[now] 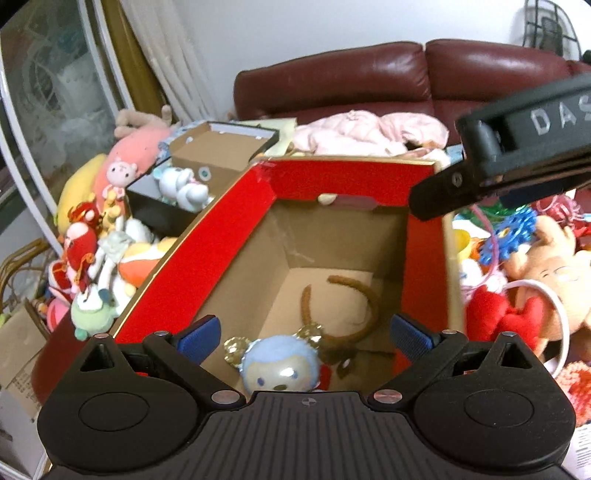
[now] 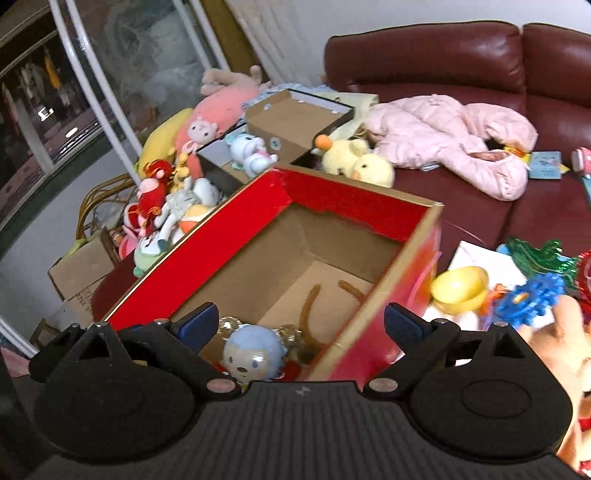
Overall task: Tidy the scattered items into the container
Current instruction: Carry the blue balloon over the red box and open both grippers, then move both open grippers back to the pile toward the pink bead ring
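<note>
Two tools (image 1: pixel 306 334) (image 2: pixel 298 324) spread wide, over red box (image 1: pixel 229 221)

dark red leather sofa (image 2: pixel 461 59) spans the room ahead of the claws, its seat continuing right. plain white wall (image 1: pixel 295 26) behind it. white-framed glass door (image 2: pixel 92 66) ahead left, dark outside. pale curtain (image 1: pixel 159 48) hangs between door and sofa. wicker furniture (image 2: pixel 99 199) low left. fan grille (image 1: pixel 550 26) far upper right.

One red box (image 1: pixel 229 236); inside: one blue-haired doll (image 1: pixel 280 365), one brown headband (image 1: pixel 340 306). Two yellow ducks (image 2: pixel 354 162).
</note>
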`<action>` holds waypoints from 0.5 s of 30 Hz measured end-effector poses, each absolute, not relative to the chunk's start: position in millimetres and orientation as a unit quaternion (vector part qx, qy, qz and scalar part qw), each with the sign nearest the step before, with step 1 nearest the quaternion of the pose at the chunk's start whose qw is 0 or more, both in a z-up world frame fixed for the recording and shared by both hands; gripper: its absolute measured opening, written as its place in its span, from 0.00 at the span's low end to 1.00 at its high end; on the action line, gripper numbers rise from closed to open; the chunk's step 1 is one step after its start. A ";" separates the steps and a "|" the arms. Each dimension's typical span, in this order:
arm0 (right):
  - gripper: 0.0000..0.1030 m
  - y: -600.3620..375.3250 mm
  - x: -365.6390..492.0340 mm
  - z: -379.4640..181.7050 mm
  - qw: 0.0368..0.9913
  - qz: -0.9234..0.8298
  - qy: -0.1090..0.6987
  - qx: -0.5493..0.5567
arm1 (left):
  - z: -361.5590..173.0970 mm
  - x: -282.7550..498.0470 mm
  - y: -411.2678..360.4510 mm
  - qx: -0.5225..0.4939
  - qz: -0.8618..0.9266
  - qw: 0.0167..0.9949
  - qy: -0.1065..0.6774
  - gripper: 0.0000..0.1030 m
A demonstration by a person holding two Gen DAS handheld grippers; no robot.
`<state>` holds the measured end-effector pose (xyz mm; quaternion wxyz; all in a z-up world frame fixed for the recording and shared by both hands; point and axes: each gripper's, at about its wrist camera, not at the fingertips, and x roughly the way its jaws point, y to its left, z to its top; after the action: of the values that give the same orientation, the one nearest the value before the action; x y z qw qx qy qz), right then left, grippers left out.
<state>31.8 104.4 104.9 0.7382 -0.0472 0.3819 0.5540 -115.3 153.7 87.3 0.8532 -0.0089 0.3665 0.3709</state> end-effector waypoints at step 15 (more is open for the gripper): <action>0.93 -18.2 71.0 74.1 0.772 0.503 0.389 -0.016 | 100.2 -79.2 69.6 0.050 0.296 0.884 0.358 1.00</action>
<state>71.0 -18.2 74.1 0.7717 -0.0164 0.3885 0.5032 -79.2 69.6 100.2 0.8839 0.0502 0.3584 0.2962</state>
